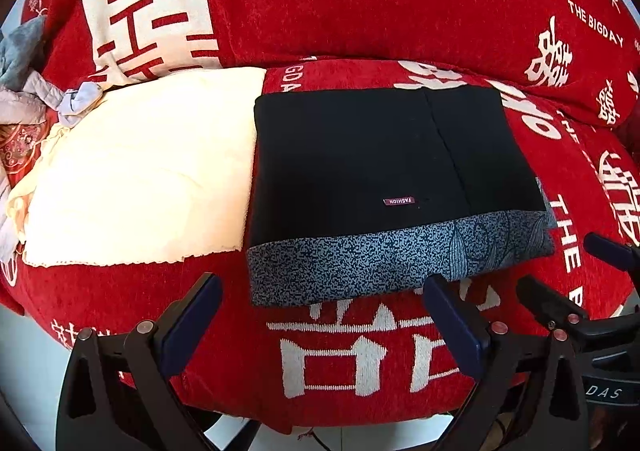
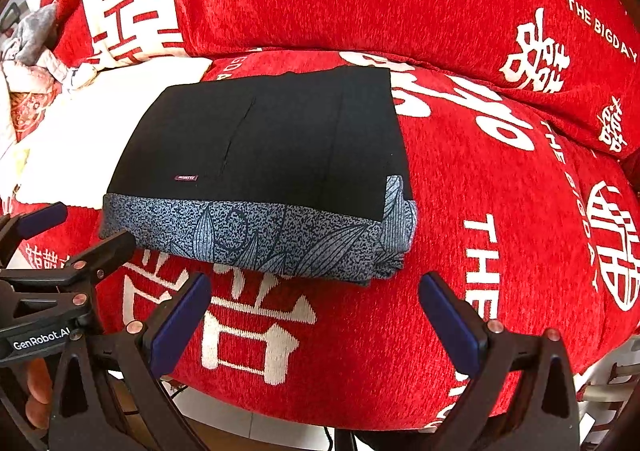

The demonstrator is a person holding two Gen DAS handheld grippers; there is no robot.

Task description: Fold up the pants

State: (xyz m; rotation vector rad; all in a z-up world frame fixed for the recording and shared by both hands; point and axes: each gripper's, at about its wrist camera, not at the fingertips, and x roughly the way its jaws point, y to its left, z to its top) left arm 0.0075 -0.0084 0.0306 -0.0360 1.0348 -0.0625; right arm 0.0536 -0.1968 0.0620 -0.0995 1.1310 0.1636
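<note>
The pants [image 1: 372, 167] lie folded into a flat rectangle on the red sofa seat [image 1: 352, 351], black on top with a blue speckled leaf-print band along the near edge; the same folded pants [image 2: 272, 155] show in the right wrist view. My left gripper [image 1: 324, 291] hovers just short of that near edge, open, nothing between its fingers. My right gripper [image 2: 316, 291] stands open too, a little back from the band, empty. Each view catches the other gripper's fingers at its side: the right one [image 1: 560, 267] and the left one [image 2: 76, 227].
A cream towel or blanket [image 1: 140, 171] lies on the seat left of the pants, touching their left edge. Red back cushions [image 1: 360, 3] with white lettering rise behind. Crumpled grey and patterned clothes [image 1: 28, 91] pile at the far left. The seat's front edge drops to a pale floor [image 2: 248, 419].
</note>
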